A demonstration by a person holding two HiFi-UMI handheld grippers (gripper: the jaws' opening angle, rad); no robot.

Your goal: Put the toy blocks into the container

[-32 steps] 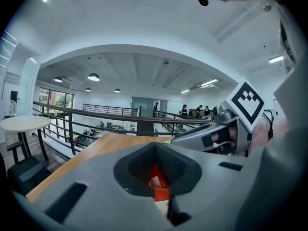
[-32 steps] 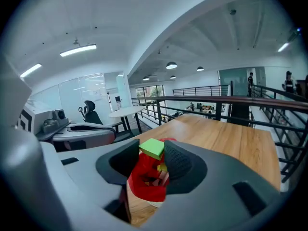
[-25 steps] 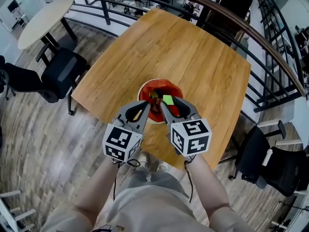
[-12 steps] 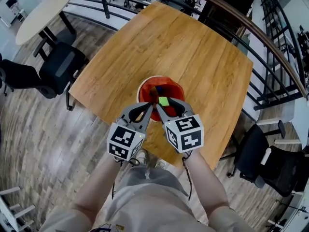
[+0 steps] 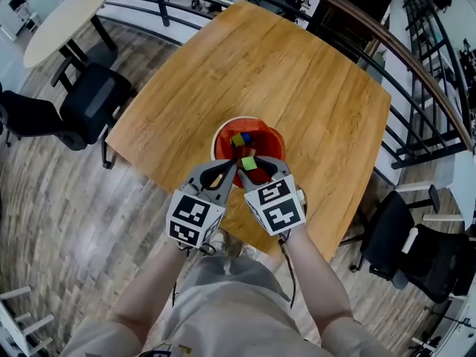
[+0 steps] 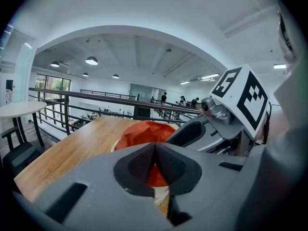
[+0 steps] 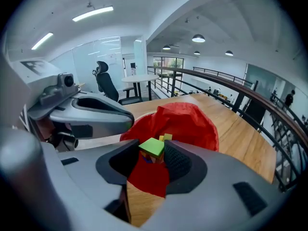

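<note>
A round container with a red liner [image 5: 265,139] stands near the front edge of the wooden table [image 5: 297,73], and several coloured blocks [image 5: 239,139] lie inside it. My right gripper [image 5: 249,166] is shut on a green block [image 5: 248,163] over the container's near rim. In the right gripper view the green block [image 7: 152,147] sits pinched between the jaws of the right gripper [image 7: 153,154], with the red liner [image 7: 192,121] and yellow blocks [image 7: 166,137] beyond. My left gripper [image 5: 235,163] hangs close beside it. In the left gripper view the left gripper [image 6: 154,150] is shut on nothing, facing the container [image 6: 139,131].
A black railing [image 5: 416,73] runs along the table's far and right sides. Black office chairs stand at the left [image 5: 89,103] and the right [image 5: 416,251]. A round white table [image 5: 63,21] is at the far left. The person's legs are below the grippers.
Both grippers have drawn slightly back toward the person. The green block has moved from over the container's middle to its near rim, so the blocks inside now show.
</note>
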